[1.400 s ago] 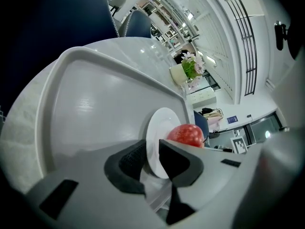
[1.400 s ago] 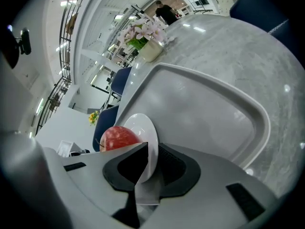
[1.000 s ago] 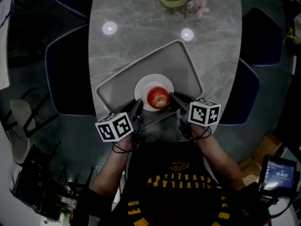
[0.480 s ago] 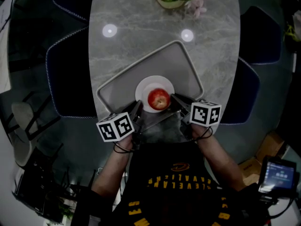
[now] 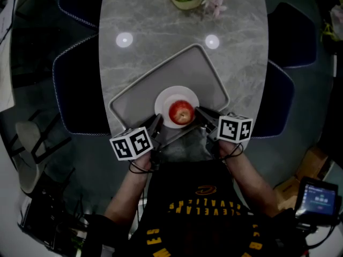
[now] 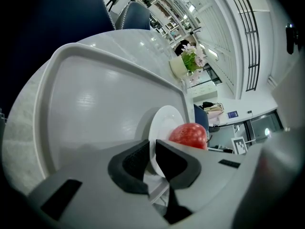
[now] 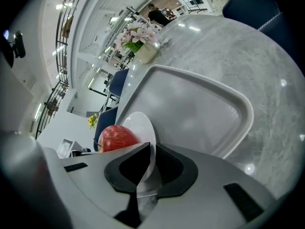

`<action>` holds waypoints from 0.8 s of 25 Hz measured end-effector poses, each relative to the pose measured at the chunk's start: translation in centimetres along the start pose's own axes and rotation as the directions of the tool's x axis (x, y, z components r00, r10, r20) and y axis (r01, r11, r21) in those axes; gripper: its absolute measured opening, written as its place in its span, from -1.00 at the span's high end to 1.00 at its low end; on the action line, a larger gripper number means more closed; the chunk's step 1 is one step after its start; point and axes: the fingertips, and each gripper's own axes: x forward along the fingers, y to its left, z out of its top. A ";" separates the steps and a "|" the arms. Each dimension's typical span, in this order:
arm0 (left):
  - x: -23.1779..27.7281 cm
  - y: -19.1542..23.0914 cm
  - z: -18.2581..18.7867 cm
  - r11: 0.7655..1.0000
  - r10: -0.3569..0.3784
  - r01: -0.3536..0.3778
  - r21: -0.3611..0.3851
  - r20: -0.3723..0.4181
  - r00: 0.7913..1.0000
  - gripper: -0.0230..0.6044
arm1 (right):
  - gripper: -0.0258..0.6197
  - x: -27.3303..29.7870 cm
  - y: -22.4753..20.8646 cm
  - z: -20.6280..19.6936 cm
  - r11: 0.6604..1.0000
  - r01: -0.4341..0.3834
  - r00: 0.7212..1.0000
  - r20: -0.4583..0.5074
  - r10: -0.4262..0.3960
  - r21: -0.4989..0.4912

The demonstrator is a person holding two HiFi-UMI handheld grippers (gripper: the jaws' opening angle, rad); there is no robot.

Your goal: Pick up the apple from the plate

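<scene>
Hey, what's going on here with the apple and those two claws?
A person holds a claw in each hand at a table. The left claw and the right claw each pinch the near rim of the plate, one on each side. The plate sits on a tray. The apple rests on the plate, and neither claw touches it.

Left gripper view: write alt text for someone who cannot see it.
The left gripper pinches the rim of a white plate that carries a red apple. The plate sits in a grey tray on a marble table, with a pot of flowers at the far end.
</scene>
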 end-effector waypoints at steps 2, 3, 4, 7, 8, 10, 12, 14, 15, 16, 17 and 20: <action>-0.1 -0.3 -0.3 1.000 -0.009 0.009 0.004 -0.005 1.000 0.79 | 0.78 -0.5 0.0 -0.2 1.000 -0.003 1.000 0.012 0.003 0.007; 0.0 -0.5 -0.5 1.000 -0.011 0.012 0.007 -0.009 1.000 0.79 | 0.78 -0.8 -0.1 -0.3 1.000 -0.003 1.000 0.017 0.003 0.011; 0.0 -0.7 -0.7 1.000 -0.013 0.013 0.010 -0.013 1.000 0.79 | 0.78 -1.1 -0.2 -0.5 1.000 -0.004 1.000 0.023 0.003 0.016; 0.0 -1.3 -1.5 1.000 -0.015 0.016 0.025 -0.029 0.999 0.79 | 0.78 -2.1 -0.5 -1.1 0.999 -0.007 0.999 0.040 0.006 0.035; 0.0 -1.5 -1.7 0.999 -0.016 0.017 0.030 -0.034 0.999 0.79 | 0.78 -2.4 -0.6 -1.3 0.999 -0.009 0.999 0.047 0.007 0.041; 0.1 -2.0 -2.2 0.999 -0.019 0.020 0.042 -0.044 0.999 0.79 | 0.79 -3.2 -0.9 -1.6 0.999 -0.013 0.998 0.060 0.010 0.051; 0.3 -2.6 -2.7 0.998 -0.021 0.024 0.054 -0.053 0.998 0.79 | 0.79 -4.0 -1.3 -2.0 0.998 -0.017 0.997 0.073 0.013 0.060; 0.4 -3.1 -3.3 0.998 -0.022 0.026 0.064 -0.059 0.998 0.79 | 0.79 -4.8 -1.8 -2.4 0.997 -0.022 0.996 0.088 0.015 0.071; 0.4 -3.2 -3.7 0.997 -0.022 0.026 0.069 -0.063 0.998 0.79 | 0.79 -5.0 -1.9 -2.8 0.997 -0.025 0.995 0.096 0.017 0.077; 0.3 -3.2 -4.0 0.997 -0.022 0.027 0.075 -0.066 0.998 0.79 | 0.79 -5.2 -2.0 -3.2 0.996 -0.028 0.994 0.103 0.019 0.083; 0.2 -3.1 -4.5 0.996 -0.022 0.027 0.082 -0.070 0.997 0.79 | 0.79 -5.3 -2.1 -3.8 0.996 -0.031 0.994 0.110 0.021 0.089; -0.1 -2.9 -5.9 0.994 -0.020 0.028 0.102 -0.083 0.996 0.79 | 0.79 -5.8 -2.6 -5.5 0.994 -0.039 0.992 0.125 0.025 0.104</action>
